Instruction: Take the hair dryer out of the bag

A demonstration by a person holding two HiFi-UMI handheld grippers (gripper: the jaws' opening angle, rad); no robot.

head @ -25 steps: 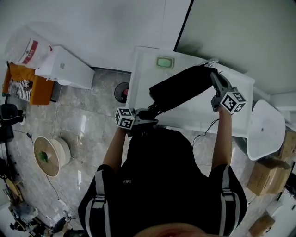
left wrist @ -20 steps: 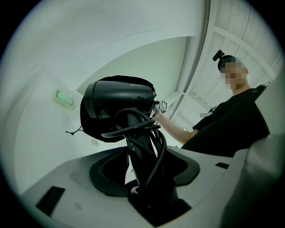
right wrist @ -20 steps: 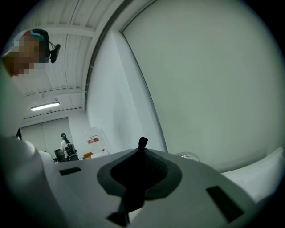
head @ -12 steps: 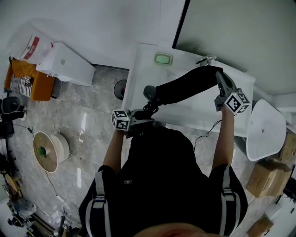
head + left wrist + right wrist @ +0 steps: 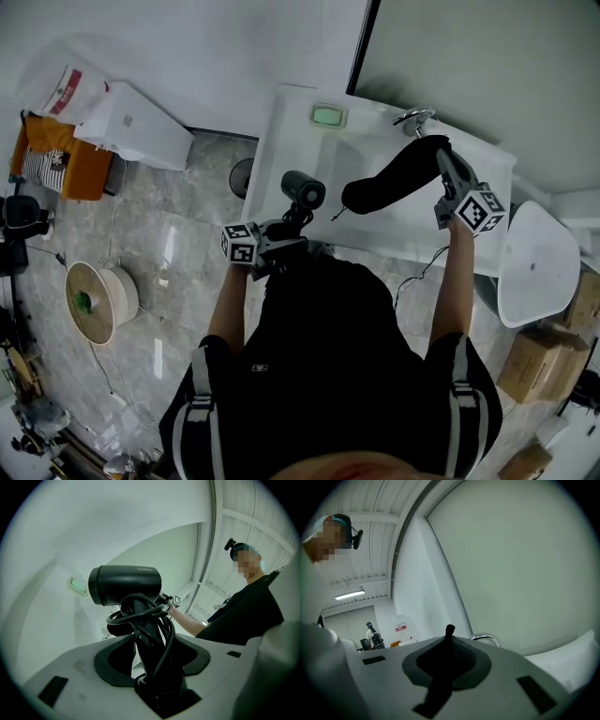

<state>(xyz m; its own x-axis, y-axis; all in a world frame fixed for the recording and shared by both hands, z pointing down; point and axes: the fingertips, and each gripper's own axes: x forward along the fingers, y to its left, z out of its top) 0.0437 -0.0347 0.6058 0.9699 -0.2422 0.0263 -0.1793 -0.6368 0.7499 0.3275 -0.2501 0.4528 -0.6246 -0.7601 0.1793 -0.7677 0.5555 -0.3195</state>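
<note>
The black hair dryer (image 5: 302, 190) stands clear of the bag, barrel up, over the white basin counter (image 5: 277, 141). My left gripper (image 5: 292, 225) is shut on its handle. In the left gripper view the hair dryer (image 5: 125, 584) rises between the jaws with its cord looped round the handle. The black bag (image 5: 392, 178) hangs limp to the right, apart from the dryer. My right gripper (image 5: 439, 152) is shut on the bag's far end. In the right gripper view only a pinched strip of black bag (image 5: 449, 634) shows between the closed jaws.
A chrome faucet (image 5: 415, 118) and a green soap dish (image 5: 329, 116) sit at the back of the counter. A white tub (image 5: 534, 262) and cardboard boxes (image 5: 539, 361) stand to the right. A white cabinet (image 5: 131, 131) and a spool (image 5: 94, 302) are on the floor at left.
The bag has slid to the right off the hair dryer, which was covered and now stands bare in the left gripper. The right gripper has drawn the bag away.
</note>
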